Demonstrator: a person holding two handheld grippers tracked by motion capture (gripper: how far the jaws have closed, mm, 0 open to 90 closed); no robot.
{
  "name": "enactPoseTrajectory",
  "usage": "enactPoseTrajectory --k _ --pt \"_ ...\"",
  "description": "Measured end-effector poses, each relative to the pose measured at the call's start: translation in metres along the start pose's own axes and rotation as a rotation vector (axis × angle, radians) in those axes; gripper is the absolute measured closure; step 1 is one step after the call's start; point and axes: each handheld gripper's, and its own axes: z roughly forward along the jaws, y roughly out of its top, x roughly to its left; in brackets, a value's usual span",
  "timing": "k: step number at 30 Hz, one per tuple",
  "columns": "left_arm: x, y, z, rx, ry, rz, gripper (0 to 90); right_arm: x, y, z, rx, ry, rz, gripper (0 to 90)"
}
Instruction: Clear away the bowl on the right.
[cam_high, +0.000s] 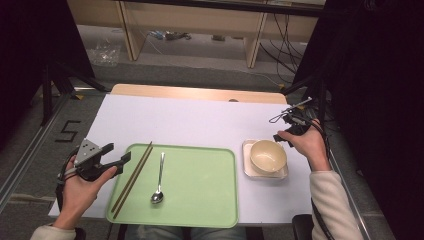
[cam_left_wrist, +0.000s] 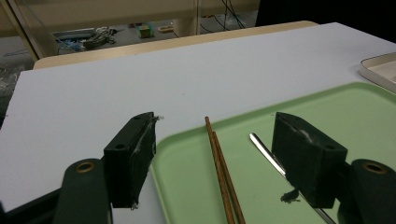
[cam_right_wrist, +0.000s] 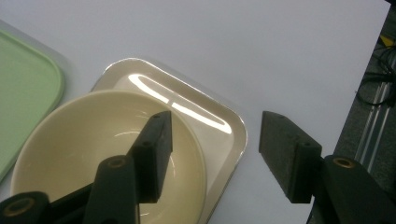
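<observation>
While the person's forearms come in from the bottom of the high view, the left gripper (cam_high: 116, 154) hovers at the left edge of the green tray (cam_high: 200, 185), its 2 jaws spread and holding nothing. Just to its right, 2 brown chopsticks (cam_high: 132, 178) lie side by side on the tray, slanting from its far-left corner toward the near-left corner, and a metal spoon (cam_high: 159, 181) lies beyond them, bowl end nearest the person. Across the table, the right gripper (cam_high: 282, 134) sits just beside the cream bowl (cam_high: 268, 156), which rests on a pale square plate (cam_high: 248, 166) on the white table (cam_high: 190, 122), right of the tray.

From the left gripper view, the jaws stand wide apart (nothing between the pads); the chopsticks (cam_left_wrist: 223, 172) run between them on the tray (cam_left_wrist: 364, 116), and the spoon handle (cam_left_wrist: 266, 154) passes under the right-hand jaw.

From the right gripper view, the jaws are likewise spread and empty. One jaw hangs over the bowl (cam_right_wrist: 84, 144), the other over bare table past the corner of the plate (cam_right_wrist: 233, 135), with the bowl's rim between them.
</observation>
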Motion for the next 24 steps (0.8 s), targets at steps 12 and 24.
enactPoseTrajectory --k 12,24 --pt "-0.001 0.000 0.001 0.002 0.000 0.002 30.4 -0.002 -0.006 0.009 0.122 0.021 0.041 55.7" --pt "-0.002 0.002 0.003 -0.002 -0.014 0.015 30.6 -0.003 -0.012 0.017 0.193 0.056 0.034 60.5"
